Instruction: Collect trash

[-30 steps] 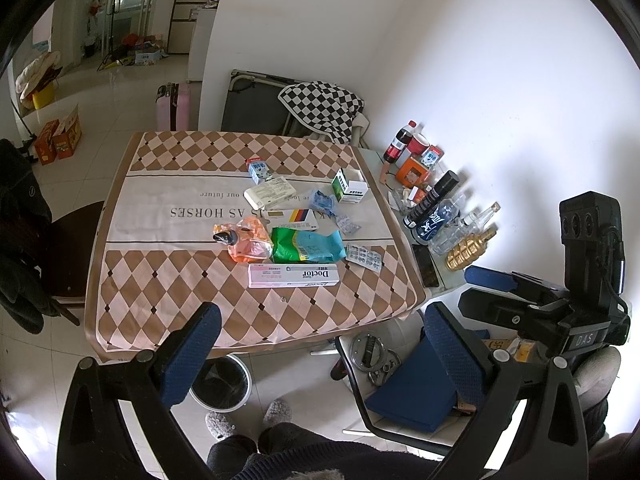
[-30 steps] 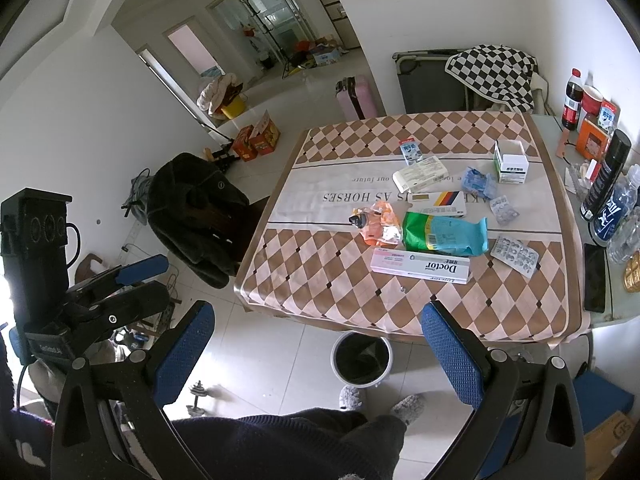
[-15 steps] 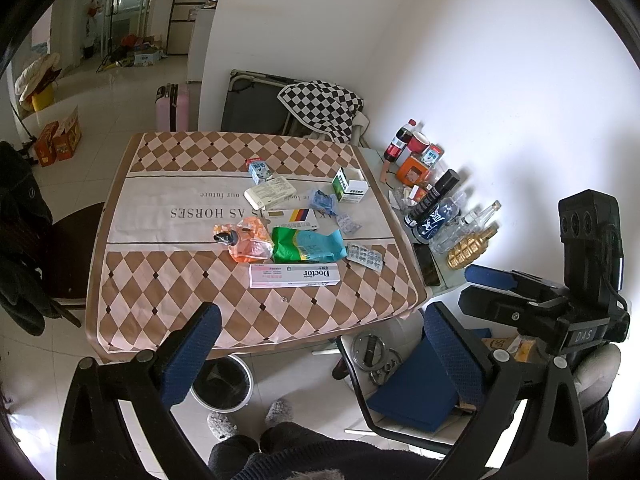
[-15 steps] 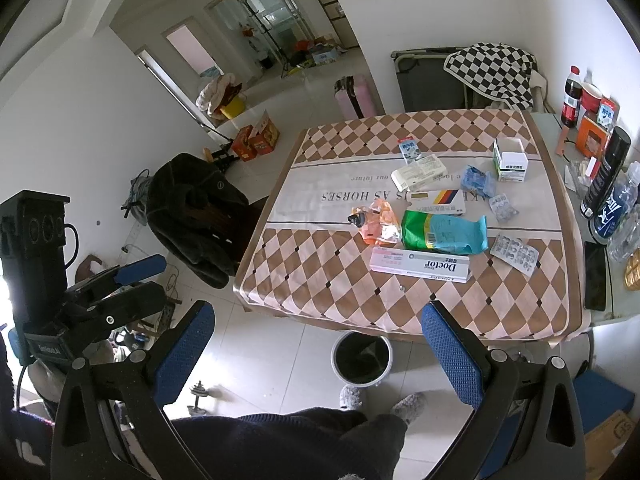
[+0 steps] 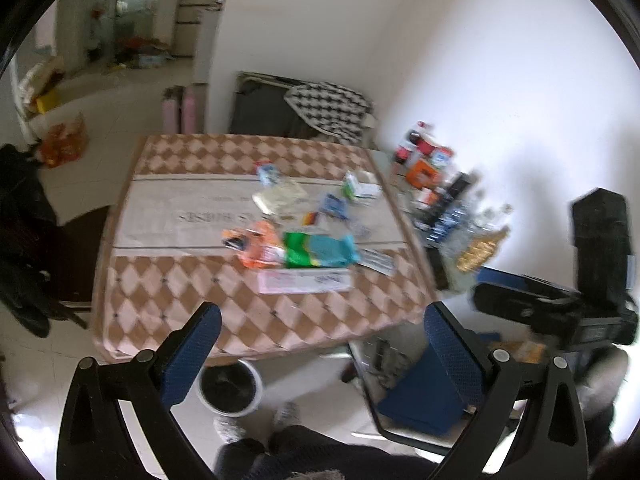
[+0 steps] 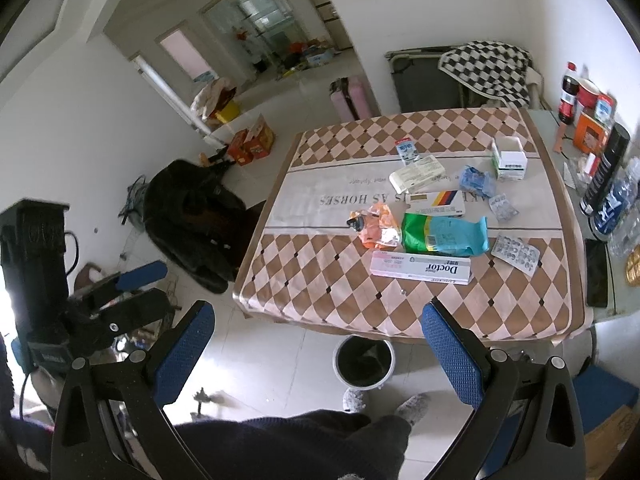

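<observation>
Trash lies mid-table on a checked cloth [image 6: 332, 280]: a long white "Doctor" box [image 6: 420, 268], a green and blue packet [image 6: 444, 234], an orange wrapper [image 6: 376, 226], blister packs [image 6: 516, 252], several small boxes. A round bin [image 6: 364, 362] stands on the floor under the near table edge; it also shows in the left wrist view [image 5: 230, 388]. My left gripper [image 5: 320, 348] and right gripper [image 6: 316, 344] are both open and empty, held high in front of the table. The left wrist view is blurred.
Bottles and cans [image 6: 604, 184] crowd a side shelf right of the table. A dark coat on a chair [image 6: 196, 216] stands left. A blue-seated chair [image 5: 420, 392] is near the table's right corner. The person's legs and slippers [image 6: 356, 400] are below.
The left gripper has swung, blurring its view, and the table sits a little lower and nearer in it. The right gripper has barely moved. Both stay open.
</observation>
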Demonstrator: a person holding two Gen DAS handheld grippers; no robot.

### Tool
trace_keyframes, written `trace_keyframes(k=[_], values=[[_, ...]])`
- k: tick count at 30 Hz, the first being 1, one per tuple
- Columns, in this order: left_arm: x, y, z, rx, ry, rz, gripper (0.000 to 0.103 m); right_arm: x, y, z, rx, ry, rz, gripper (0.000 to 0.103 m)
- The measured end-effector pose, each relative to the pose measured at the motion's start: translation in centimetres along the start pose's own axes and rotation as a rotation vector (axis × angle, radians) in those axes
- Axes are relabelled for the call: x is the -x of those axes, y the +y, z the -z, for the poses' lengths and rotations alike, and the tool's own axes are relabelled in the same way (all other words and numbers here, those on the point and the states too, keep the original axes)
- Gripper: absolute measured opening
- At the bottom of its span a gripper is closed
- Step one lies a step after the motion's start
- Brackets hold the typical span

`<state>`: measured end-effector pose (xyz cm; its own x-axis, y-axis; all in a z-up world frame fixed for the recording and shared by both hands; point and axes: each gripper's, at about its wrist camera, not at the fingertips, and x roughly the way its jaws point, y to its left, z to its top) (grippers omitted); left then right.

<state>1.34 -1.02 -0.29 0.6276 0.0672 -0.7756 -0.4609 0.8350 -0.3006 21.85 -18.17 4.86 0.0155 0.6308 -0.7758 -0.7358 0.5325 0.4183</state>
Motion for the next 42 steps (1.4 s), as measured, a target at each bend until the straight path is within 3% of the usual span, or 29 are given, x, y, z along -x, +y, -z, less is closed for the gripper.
trace_keyframes(k=[6,9,12,16,24,27,28,30,32,33,35,37,42], values=[[-5.4,2.7,-0.7,0.042,-0.004,-0.228,0.103,-4.1,-3.6,-1.9,-0.167,-0.082,0.138,0.103],[-10.1,5.5,-1.0,0.047,0.040,-0.317,0.103,-7.9,-7.1,-2.2,-0.274,-0.072,0.232,0.103],[-15.2,7.9,-1.2,0.064,0.117,-0.355,0.103,-11.8,-11.0,-2.7,-0.364,-0.036,0.276,0.103],[-22.1,10.4,-2.1,0.125,0.237,-0.364,0.103,-18.0,-17.4,-4.1,-0.457,0.050,0.322,0.103],[-34.8,13.5,-4.4,0.337,0.417,-0.286,0.103,-30.6,-29.3,-8.1,-0.515,0.251,0.343,0.103],[-38.5,14.0,-4.9,0.373,0.457,-0.269,0.097,-34.3,-31.6,-8.8,-0.510,0.319,0.350,0.103],[-39.4,14.1,-5.1,0.374,0.467,-0.273,0.091,-35.5,-32.2,-8.9,-0.509,0.339,0.350,0.102],[-41.3,14.2,-5.2,0.362,0.489,-0.290,0.078,-36.9,-32.7,-9.0,-0.506,0.365,0.346,0.096],[-42.4,14.0,-5.3,0.358,0.504,-0.277,0.071,-38.3,-32.9,-9.1,-0.488,0.387,0.353,0.068],[-42.6,13.7,-5.4,0.351,0.501,-0.269,0.062,-38.6,-32.8,-9.1,-0.482,0.384,0.347,0.062],[-42.6,13.0,-5.8,0.320,0.496,-0.290,0.058,-38.6,-32.6,-9.4,-0.469,0.376,0.360,0.033],[-42.4,12.5,-6.0,0.300,0.488,-0.298,0.046,-38.5,-32.3,-9.7,-0.455,0.364,0.372,0.011],[-41.2,12.3,-5.9,0.291,0.472,-0.331,0.036,-36.9,-31.6,-10.5,-0.445,0.334,0.317,0.007]])
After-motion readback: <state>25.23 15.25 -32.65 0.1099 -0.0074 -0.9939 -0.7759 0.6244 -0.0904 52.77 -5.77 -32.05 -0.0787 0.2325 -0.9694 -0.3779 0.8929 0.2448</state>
